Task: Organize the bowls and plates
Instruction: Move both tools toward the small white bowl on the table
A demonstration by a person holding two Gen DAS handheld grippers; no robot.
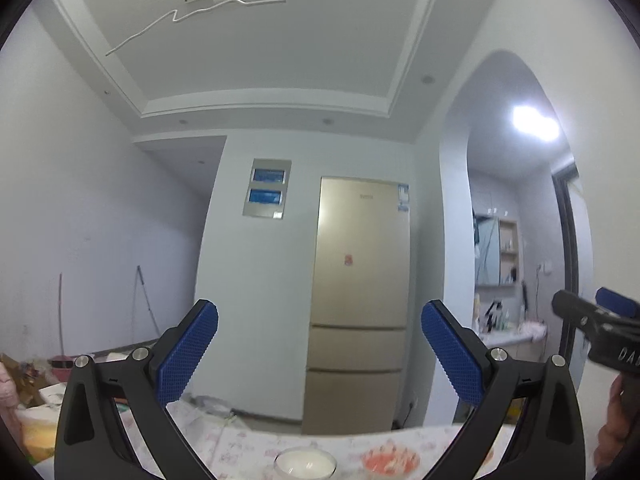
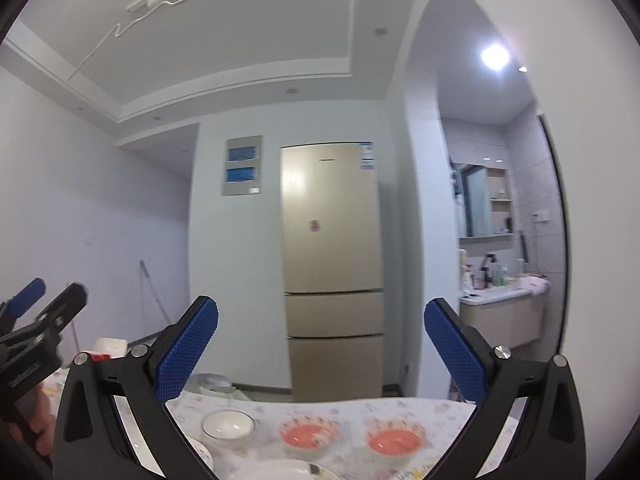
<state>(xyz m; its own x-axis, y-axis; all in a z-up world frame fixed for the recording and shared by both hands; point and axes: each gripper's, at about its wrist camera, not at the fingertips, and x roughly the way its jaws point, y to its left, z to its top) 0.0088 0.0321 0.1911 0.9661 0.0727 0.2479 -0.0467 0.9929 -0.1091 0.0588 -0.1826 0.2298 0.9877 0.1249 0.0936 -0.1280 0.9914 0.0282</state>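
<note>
While both tongs hang high and aimed at the fridge (image 2: 332, 264), nothing is gripped: the left tongs (image 1: 320, 360) and right tongs (image 2: 320, 356) each stand wide and bare. On the counter (image 2: 440, 412) below sit a white bowl (image 2: 228, 426) and two pink bowls (image 2: 308, 436) (image 2: 395, 440), apart in a row; a plate rim (image 2: 280, 470) shows nearer. This looks like the start; next, tilt down and pick one bowl to stack.
</note>
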